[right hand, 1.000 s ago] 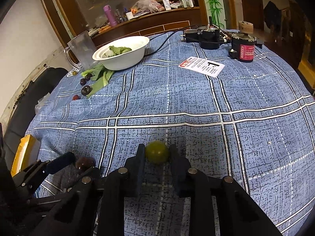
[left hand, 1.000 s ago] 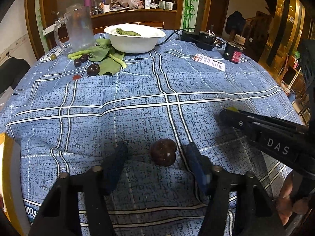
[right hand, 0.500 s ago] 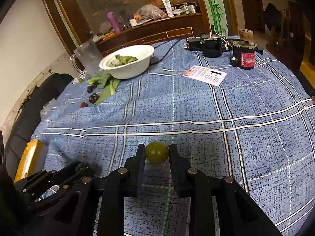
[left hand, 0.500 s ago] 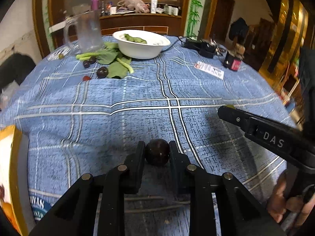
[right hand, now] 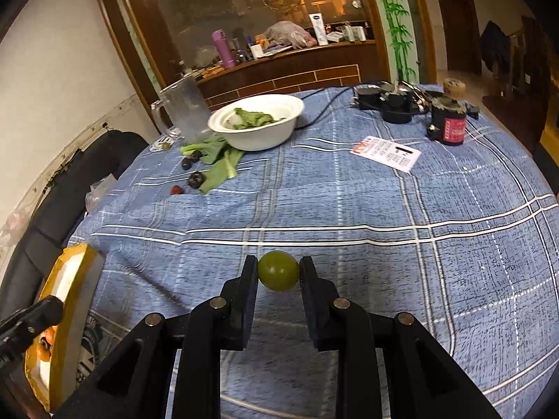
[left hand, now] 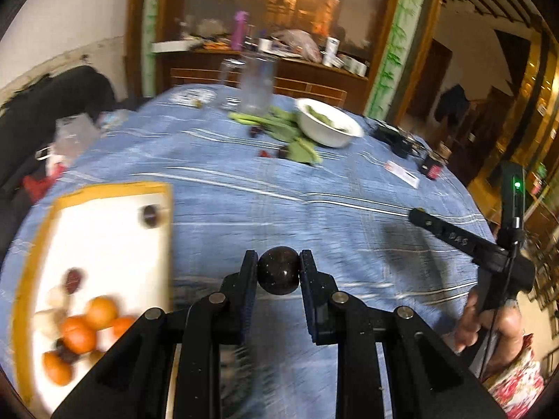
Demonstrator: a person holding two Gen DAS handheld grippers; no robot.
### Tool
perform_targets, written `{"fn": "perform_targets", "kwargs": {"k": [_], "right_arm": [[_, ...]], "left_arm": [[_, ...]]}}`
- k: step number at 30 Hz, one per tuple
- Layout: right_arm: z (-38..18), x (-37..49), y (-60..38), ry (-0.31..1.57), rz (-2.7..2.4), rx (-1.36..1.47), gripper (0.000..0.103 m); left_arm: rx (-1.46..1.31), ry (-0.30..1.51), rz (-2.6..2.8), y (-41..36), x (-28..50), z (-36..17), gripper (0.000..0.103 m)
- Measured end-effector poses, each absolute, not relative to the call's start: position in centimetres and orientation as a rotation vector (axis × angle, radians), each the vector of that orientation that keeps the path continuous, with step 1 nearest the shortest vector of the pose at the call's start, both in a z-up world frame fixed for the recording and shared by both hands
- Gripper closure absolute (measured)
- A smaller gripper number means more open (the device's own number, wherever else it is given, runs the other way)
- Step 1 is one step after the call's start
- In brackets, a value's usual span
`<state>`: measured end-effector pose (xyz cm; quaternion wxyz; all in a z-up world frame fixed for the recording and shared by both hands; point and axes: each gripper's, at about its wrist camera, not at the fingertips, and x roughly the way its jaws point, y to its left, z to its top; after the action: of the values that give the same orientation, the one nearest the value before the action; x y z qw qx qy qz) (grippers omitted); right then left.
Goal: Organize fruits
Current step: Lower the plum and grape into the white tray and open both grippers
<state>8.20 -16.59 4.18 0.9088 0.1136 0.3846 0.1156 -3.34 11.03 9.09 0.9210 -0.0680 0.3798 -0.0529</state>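
- Left gripper (left hand: 278, 272) pinches a dark plum (left hand: 278, 271); the fruit tray (left hand: 164, 230) lies just to its left, nearer this hand.
- Right gripper (right hand: 278, 272) pinches a green plum (right hand: 278, 270), farther from the tray.

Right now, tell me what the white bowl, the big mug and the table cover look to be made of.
White bowl: glazed ceramic or hard plastic, I can't tell which; smooth, opaque, faint sheen on its rim.
Big mug: clear glass or plastic, see-through with a frosty haze and a moulded handle.
Table cover: woven cloth, matte blue with white check lines, wrinkling near the edge.
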Motion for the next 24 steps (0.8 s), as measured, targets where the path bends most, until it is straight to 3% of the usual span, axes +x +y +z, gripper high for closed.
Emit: {"fn": "perform_targets", "kwargs": {"k": [13, 24], "right_arm": [[7.8, 1.4, -3.2, 0.825, 0.544, 0.181, 0.077], [6.6, -4.8, 9.0, 0.882, 0.773, 0.032, 0.076]], "left_arm": [[-0.248, 0.769, 0.138, 24.8, -10.9, 8.2, 0.080], [-0.287, 0.785, 0.217, 29.3, -13.4, 5.7, 0.080]]}}
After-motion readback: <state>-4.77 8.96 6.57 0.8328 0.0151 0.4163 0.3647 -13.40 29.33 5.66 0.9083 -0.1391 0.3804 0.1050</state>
